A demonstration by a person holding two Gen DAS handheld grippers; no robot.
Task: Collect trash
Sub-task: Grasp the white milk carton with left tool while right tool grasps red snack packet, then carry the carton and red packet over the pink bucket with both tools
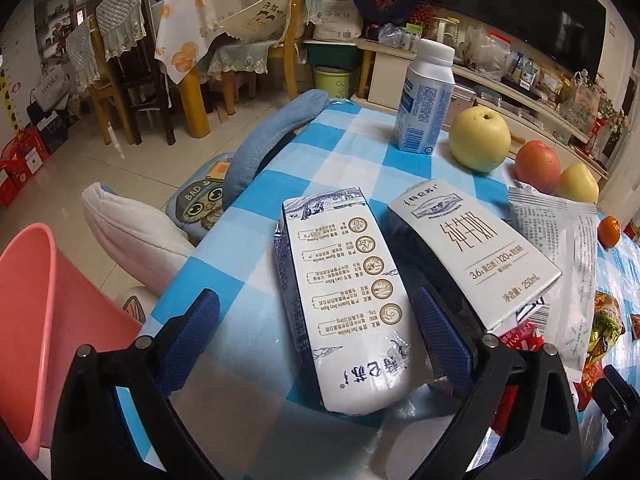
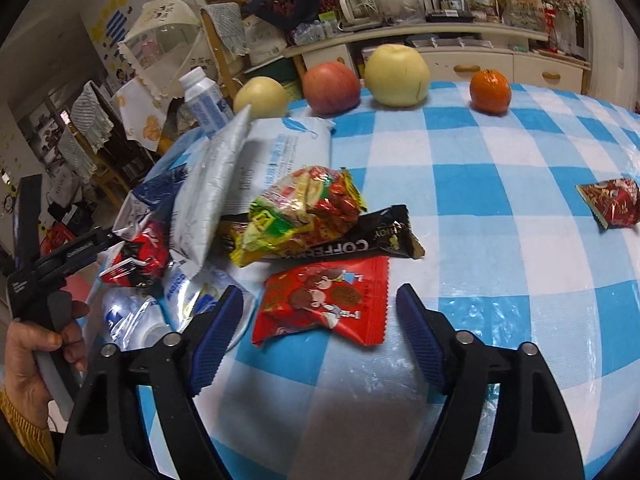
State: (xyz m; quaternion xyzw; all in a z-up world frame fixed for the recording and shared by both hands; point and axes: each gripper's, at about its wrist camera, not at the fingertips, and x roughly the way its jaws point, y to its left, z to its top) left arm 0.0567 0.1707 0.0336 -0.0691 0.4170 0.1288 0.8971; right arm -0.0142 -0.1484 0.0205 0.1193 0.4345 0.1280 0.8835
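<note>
A white milk carton lies flat on the blue-and-white checked tablecloth, between the spread jaws of my left gripper; the right pad sits just beside the carton's edge, the left pad stands clear, so nothing is clamped. A second carton lies just to its right. My right gripper is also open, straddling the near end of a red snack wrapper without pressing it. Beyond that wrapper: a black coffee sachet, a crumpled yellow-green wrapper on top of it, and a white plastic pouch. Another red wrapper lies well apart to the right. Along the far edge of the table: two pears, an apple, an orange, an upright bottle. A pink bin stands off the table's left side.
</note>
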